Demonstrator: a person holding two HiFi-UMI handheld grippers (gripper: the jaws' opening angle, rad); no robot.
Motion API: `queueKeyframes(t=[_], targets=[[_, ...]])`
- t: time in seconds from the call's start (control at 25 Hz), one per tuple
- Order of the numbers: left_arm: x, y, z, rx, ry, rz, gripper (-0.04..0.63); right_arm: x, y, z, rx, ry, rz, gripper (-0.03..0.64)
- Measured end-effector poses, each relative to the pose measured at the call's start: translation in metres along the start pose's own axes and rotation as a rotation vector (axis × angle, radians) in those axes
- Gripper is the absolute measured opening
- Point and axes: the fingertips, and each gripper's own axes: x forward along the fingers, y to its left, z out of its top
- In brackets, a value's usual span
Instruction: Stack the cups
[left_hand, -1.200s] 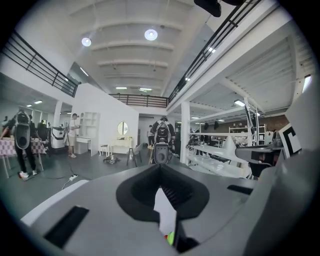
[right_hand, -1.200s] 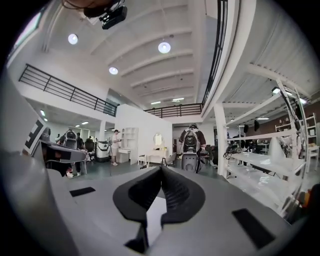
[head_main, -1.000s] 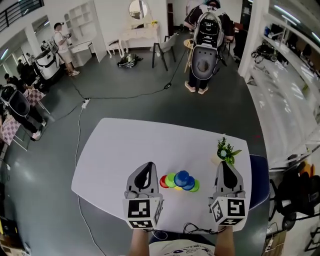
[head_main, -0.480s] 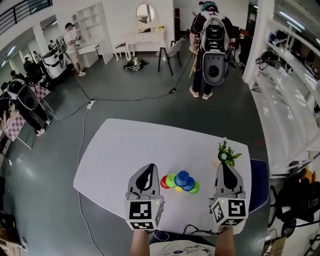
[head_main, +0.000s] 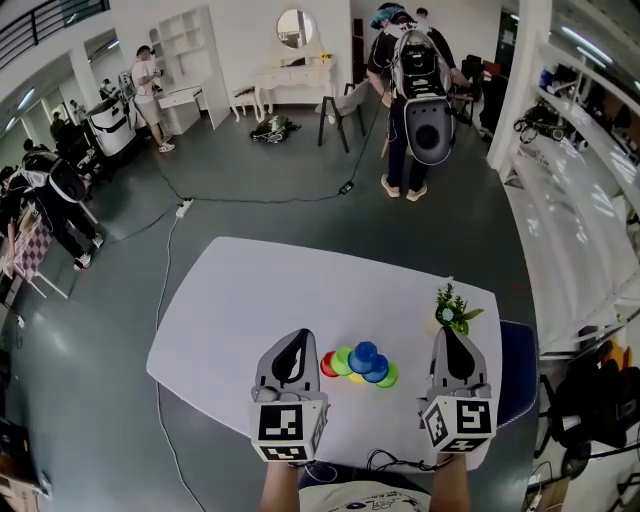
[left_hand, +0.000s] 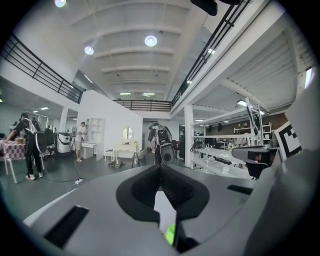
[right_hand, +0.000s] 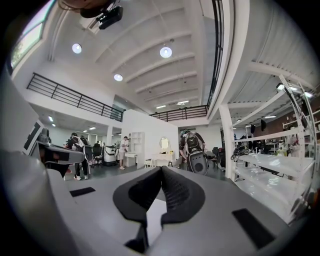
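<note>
We see the left gripper (head_main: 292, 345) and right gripper (head_main: 449, 340) with jaws fully together, holding nothing. Between them, the cluster of colored cups (head_main: 360, 363) sits on the white bench (head_main: 260, 290).

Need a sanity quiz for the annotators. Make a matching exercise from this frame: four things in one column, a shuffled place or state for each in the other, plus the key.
Column one
1. cups
2. small plant
3. left gripper
4. person with backpack

Column two
A. by the right edge of the table
B. jaws shut, nothing held
C. standing on the floor beyond the table's far side
D. clustered on the table near its front edge

Pairs: 1-D, 2-A, 3-B, 4-C
</note>
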Motion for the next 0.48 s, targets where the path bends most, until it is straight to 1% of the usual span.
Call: queueKeyframes(t=[0.48], targets=[[0.0005,-0.0032,0.0011,0.003,-0.004,0.002,0.014,-0.0008,-0.0046,0.0001,0.000,-0.006,-0.001,0.015]])
